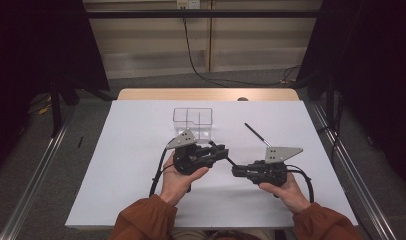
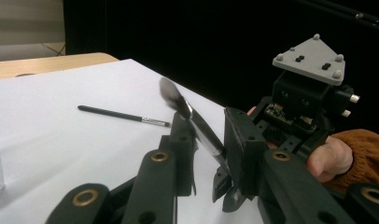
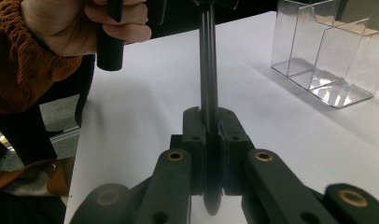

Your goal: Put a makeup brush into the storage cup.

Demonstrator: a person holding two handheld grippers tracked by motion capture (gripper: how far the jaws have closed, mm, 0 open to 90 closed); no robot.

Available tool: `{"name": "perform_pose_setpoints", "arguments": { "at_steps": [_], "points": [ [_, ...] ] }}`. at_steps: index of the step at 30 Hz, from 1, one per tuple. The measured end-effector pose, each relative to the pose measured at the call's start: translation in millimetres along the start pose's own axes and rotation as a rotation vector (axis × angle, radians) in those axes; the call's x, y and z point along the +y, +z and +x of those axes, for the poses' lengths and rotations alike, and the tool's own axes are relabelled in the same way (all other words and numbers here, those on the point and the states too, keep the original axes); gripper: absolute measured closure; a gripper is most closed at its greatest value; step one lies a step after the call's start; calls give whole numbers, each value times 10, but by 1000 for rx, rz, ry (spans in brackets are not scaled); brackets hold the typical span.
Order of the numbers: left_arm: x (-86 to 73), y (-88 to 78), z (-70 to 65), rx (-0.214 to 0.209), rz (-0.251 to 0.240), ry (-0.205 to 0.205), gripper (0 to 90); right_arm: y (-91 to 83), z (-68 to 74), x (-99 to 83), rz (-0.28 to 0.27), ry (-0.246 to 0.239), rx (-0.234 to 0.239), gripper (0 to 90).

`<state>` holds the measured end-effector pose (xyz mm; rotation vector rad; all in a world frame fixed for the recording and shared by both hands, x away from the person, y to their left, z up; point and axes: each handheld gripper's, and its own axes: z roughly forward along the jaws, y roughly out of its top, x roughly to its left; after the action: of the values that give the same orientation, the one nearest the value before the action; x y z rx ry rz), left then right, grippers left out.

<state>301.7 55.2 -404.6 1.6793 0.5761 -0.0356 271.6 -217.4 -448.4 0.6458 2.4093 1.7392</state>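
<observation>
White bench (image 1: 141, 165) in front of the clear organiser (image 1: 193, 121): right claw (image 1: 238, 171) pinches a makeup brush (image 3: 209, 79) whose tip sits between the nearly closed left claw (image 2: 204, 154) jaws; a skewed handover could drop it.

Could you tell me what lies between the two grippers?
A thin black brush bridges them in the high view: the right gripper is shut on one end, the other end sits between the open jaws of the left gripper.
</observation>
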Motion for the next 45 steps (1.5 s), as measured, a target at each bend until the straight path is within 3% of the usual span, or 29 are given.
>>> {"name": "perform_pose_setpoints", "arguments": {
  "at_steps": [6, 11, 23, 30, 41, 45],
  "points": [
    [15, 2, -4, -25, 2, -18, 780, 11, 2, -7, 3, 1, 2, 831],
    [50, 14, -53, -45, 5, -9, 814, 19, 0, -9, -1, 4, -2, 819],
    [79, 52, -112, -50, 17, 11, 841, -17, -29, -2, -9, 17, -28, 785],
    [68, 61, -113, -38, 32, 23, 841, -22, -20, 8, -16, 27, -28, 687],
    [77, 38, -96, -18, 47, 33, 841, -48, -25, 17, -27, 44, -63, 394],
    [77, 27, -85, -13, 52, 32, 841, -51, -20, 14, -29, 41, -82, 329]
  ]
}}
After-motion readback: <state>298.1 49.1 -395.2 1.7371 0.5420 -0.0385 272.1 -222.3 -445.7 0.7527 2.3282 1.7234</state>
